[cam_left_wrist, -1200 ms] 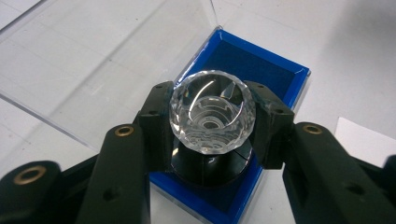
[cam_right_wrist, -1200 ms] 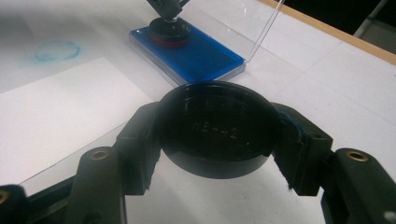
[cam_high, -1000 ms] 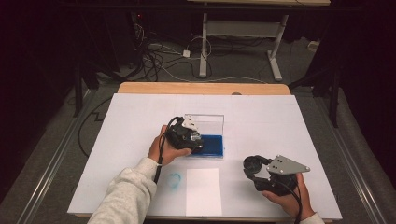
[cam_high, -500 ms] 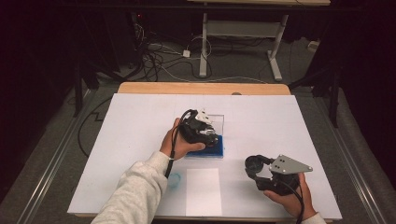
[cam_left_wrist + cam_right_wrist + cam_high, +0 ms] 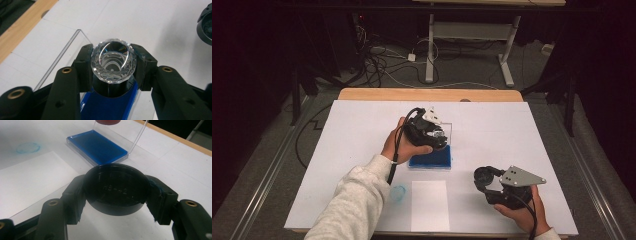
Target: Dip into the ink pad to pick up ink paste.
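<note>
Crystal-topped stamp (image 5: pixel 113 63) clamped in left gripper (image 5: pixel 113 68) above blue ink pad (image 5: pixel 430 157); right gripper (image 5: pixel 116 192) clamps black cap (image 5: pixel 115 191).

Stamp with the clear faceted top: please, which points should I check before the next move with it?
1. Stamp clamped between the left gripper pads: ok.
2. Stamp hangs above the blue ink pad, not touching: ok.
3. Black cap held in the right gripper, beside the white sheet: ok.
4. White sheet flat and bare: ok.
5. Stamp face evenly inked: cannot tell.
</note>
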Motion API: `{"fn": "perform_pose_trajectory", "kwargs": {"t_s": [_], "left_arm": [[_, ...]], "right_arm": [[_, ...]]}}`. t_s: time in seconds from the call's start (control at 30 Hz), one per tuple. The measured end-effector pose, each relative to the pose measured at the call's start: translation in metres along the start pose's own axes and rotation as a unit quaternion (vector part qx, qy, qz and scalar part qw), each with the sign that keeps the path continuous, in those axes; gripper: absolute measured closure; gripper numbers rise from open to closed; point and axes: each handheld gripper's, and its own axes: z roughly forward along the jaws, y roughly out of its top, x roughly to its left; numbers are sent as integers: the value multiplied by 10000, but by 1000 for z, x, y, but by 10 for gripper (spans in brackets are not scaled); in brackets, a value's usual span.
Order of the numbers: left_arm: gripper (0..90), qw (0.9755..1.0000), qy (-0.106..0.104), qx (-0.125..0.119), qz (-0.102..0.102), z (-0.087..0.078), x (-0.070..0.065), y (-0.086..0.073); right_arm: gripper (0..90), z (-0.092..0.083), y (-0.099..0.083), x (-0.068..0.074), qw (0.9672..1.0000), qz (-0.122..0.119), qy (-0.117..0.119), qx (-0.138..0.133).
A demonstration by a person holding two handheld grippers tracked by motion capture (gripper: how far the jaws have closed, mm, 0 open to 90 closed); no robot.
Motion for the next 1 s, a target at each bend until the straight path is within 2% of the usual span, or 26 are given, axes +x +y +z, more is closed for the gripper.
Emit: {"fn": "perform_pose_trajectory", "kwargs": {"t_s": [0.27, 0.5, 0.7, 0.87, 1.0], "left_arm": [[547, 9993, -145, 340, 9, 28, -2, -12], [547, 9982, -139, 578, -12, 48, -3, -24], [547, 9985, -149, 531, -43, 49, -3, -26], [547, 9987, -259, 379, -227, 49, 1, -32], [547, 9986, -315, 321, -280, 49, 2, -34]], "right_arm": [[383, 1, -1, -1, 10000, 16, 22, 36], [382, 3, -2, 0, 10000, -10, 37, 86], [382, 4, -2, 0, 9999, 2, 59, 114], [382, 4, -2, 1, 9999, -12, 47, 134], [383, 5, -3, 1, 9999, -40, 45, 154]]}}
